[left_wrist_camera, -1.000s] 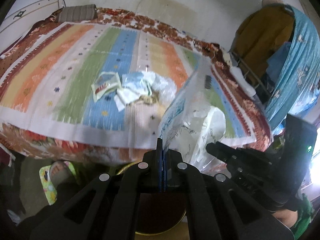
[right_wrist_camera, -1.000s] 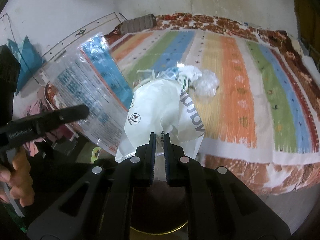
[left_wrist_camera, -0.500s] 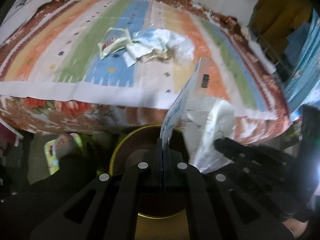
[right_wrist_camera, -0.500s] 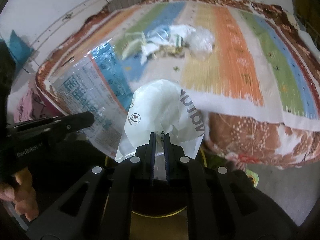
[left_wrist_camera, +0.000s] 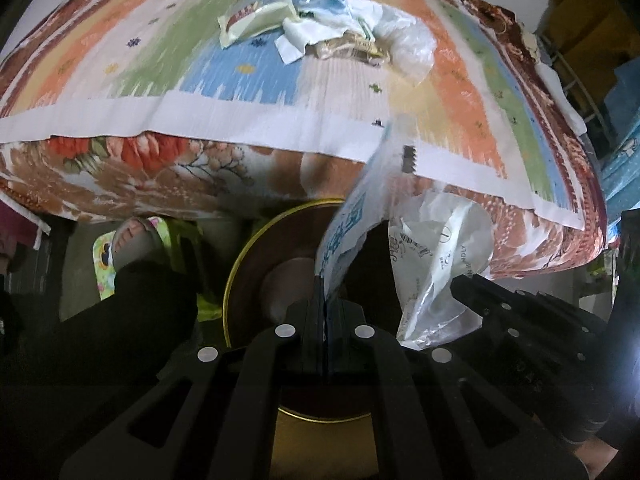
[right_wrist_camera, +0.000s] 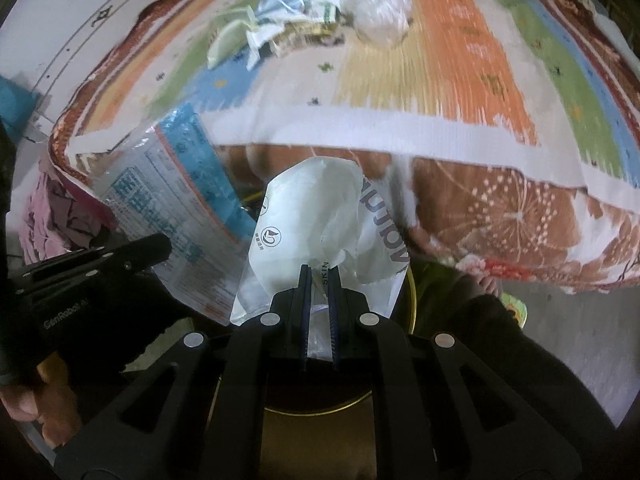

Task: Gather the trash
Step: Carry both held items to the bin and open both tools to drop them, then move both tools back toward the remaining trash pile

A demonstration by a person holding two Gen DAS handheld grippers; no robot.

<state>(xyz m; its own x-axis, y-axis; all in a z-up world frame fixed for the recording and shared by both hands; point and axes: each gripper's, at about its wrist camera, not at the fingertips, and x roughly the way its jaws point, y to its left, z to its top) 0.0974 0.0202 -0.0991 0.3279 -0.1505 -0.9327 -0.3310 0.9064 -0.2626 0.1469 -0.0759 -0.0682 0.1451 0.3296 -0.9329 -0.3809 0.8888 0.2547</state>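
Although the black claw bodies cut off its near rim, the gold-rimmed bin (left_wrist_camera: pixel 236 280) shows a dark interior whose contents cannot be made out. Left claw (left_wrist_camera: pixel 325 308) is clamped on a clear blue-printed wrapper (left_wrist_camera: pixel 348 224) above it. Right claw (right_wrist_camera: pixel 319 280) grips a white plastic bag (right_wrist_camera: pixel 316 208) there. More trash (left_wrist_camera: pixel 320 32) lies heaped on the far striped bed (left_wrist_camera: pixel 160 60).

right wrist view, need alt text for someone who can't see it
The right gripper is shut on a white plastic wrapper above a round gold-rimmed bin. Beside it, the left gripper holds a clear blue-printed bag; more litter lies on the striped bed.
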